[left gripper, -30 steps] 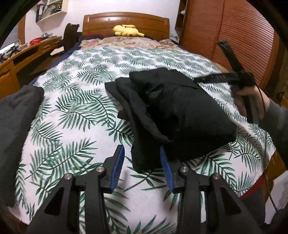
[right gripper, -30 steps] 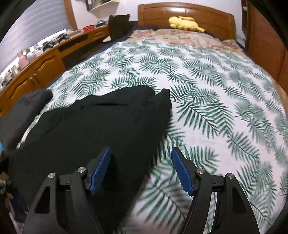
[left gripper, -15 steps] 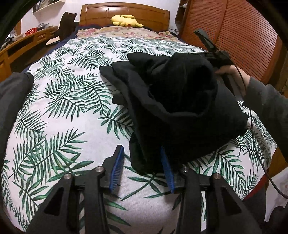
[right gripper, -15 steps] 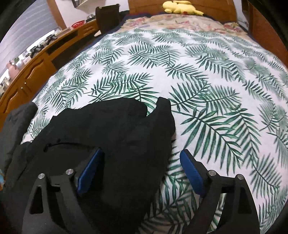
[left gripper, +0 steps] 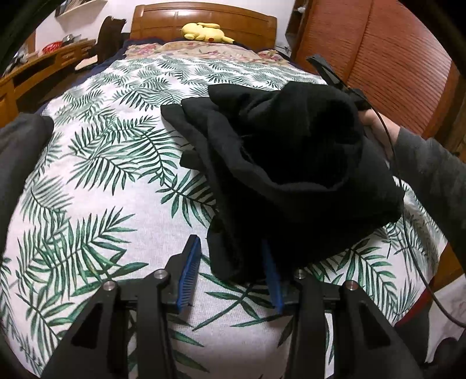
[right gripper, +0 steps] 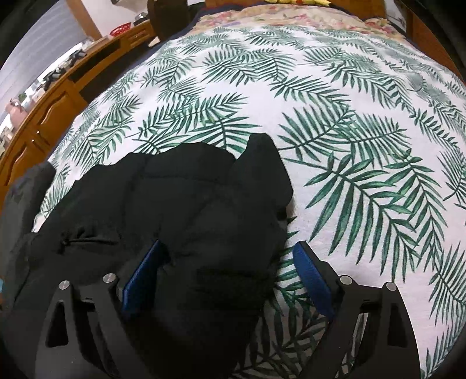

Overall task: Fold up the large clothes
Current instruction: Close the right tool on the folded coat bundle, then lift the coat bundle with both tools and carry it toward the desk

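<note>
the right gripper (right gripper: 227,277), wide open, has pushed further over the black garment (left gripper: 291,163) at 2 o'clock, bunching it higher, while the left gripper (left gripper: 230,274), part open, straddles its hem ungripped, so the fold is underway.

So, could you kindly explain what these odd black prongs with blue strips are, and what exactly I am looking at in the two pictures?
There is no robot here. A person holds a hand-held two-finger gripper in each hand, and a fisheye camera on each looks forward along its blue-padded fingers.

One picture comes from the left gripper, the other from the right gripper. Both look over a bed with a palm-leaf bedspread.

On it lies a bunched black garment, the clothing to be folded. The left gripper's fingers stand apart with the garment's near edge between them, not pinched. The right gripper's fingers are wide open with a fold of the cloth bulging between them.

Further back are a yellow plush toy by the wooden headboard, and a wooden desk.
</note>
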The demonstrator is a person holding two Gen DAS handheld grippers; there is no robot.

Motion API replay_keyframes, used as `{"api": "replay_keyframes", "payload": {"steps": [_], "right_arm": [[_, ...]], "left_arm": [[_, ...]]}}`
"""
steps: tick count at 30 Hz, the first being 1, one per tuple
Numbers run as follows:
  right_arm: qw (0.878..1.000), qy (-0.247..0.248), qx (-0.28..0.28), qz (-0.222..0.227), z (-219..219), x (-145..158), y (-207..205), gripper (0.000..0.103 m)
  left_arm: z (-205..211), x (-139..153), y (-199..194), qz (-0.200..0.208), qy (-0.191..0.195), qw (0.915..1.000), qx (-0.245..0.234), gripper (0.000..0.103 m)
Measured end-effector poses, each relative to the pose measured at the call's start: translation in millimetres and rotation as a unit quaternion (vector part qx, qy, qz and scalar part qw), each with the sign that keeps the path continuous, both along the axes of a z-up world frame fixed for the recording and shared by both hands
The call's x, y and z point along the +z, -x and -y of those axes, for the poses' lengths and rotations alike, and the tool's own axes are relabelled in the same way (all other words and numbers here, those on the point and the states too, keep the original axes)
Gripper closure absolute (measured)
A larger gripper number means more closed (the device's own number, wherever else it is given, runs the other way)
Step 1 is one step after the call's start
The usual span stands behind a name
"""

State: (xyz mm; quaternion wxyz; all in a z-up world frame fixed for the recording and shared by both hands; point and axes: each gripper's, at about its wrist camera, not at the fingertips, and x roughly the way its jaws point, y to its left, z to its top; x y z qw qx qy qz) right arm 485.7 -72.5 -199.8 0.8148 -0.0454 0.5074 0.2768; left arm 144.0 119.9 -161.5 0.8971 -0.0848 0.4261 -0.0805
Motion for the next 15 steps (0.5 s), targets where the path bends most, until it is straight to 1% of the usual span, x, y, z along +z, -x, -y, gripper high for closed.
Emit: {"api": "replay_keyframes", "payload": {"steps": [2, 3, 4, 6, 7, 8, 9, 12, 14, 15], "right_arm": [[1.000, -0.012, 0.008, -0.011, 0, 2, 1, 0.027], [1.000, -0.013, 0.011, -0.014, -1, 3, 1, 0.035], [1.000, -0.014, 0.015, -0.016, -2, 5, 3, 0.037], [1.000, -0.007, 0.021, -0.008, -5, 10, 8, 0.051], [1.000, -0.001, 0.025, 0.001, -7, 13, 11, 0.055], [1.000, 0.005, 0.027, 0.008, -8, 15, 14, 0.061], [0.999, 0.014, 0.027, 0.020, -10, 19, 17, 0.070], [0.997, 0.045, 0.023, 0.065, -16, 30, 29, 0.081], [0.995, 0.050, 0.020, 0.086, -18, 39, 37, 0.084], [0.994, 0.046, 0.016, 0.094, -18, 45, 41, 0.085]], "left_arm": [[-3, -1, 1, 0.002, 0.012, 0.9999, 0.000, 0.062], [-4, -2, 1, 0.003, 0.016, 0.9999, -0.002, 0.066], [-4, -3, 1, 0.004, 0.024, 0.9997, -0.008, 0.071], [-5, -3, 2, 0.002, 0.035, 0.9993, -0.015, 0.084], [-5, -2, 2, 0.002, 0.035, 0.9992, -0.017, 0.088], [-5, -1, 3, 0.002, 0.039, 0.9991, -0.020, 0.094], [-5, 0, 4, 0.004, 0.041, 0.9989, -0.022, 0.098], [-2, 9, 7, 0.012, 0.031, 0.9991, -0.024, 0.100], [-1, 21, 12, 0.025, 0.023, 0.9991, -0.026, 0.101], [-2, 26, 13, 0.031, 0.025, 0.9989, -0.025, 0.101]]}}
